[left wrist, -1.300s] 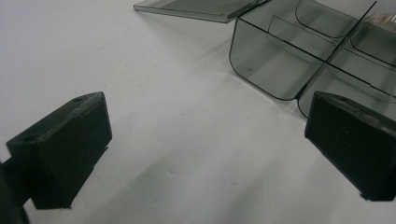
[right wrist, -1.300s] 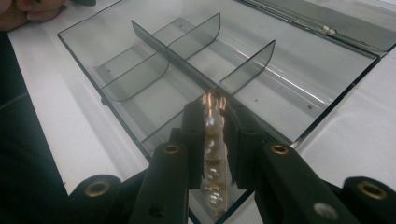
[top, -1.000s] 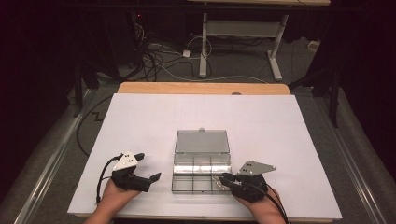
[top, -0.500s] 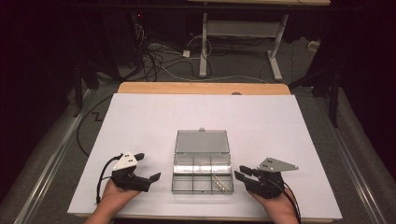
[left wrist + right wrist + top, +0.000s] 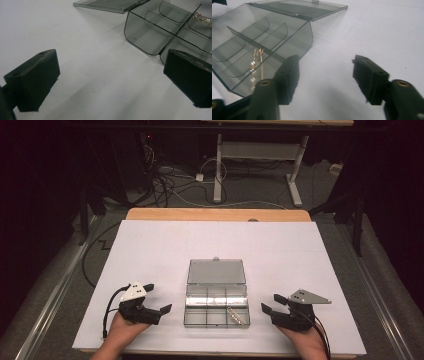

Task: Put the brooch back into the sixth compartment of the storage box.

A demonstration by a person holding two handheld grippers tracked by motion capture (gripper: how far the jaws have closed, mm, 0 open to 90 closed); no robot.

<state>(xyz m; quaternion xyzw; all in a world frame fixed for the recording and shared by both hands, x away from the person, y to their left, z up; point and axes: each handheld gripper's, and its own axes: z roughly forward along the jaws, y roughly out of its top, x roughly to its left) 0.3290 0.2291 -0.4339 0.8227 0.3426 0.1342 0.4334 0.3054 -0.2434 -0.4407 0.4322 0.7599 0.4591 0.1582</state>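
The clear smoky plastic compartment box sits near the front middle of the white tabletop with its hinged lid folded flat behind it, probably so the cells stay reachable; a small gold-coloured metal piece lies in its front right cell. The right gripper, just right of the box, has just been opening its jaws and holds nothing. The left gripper rests left of the box, jaws wide apart and empty.

one clear compartment box with six compartments and its lid open, one gold clip inside, sitting between two handheld grippers, left gripper, right gripper, two black jaws apiece
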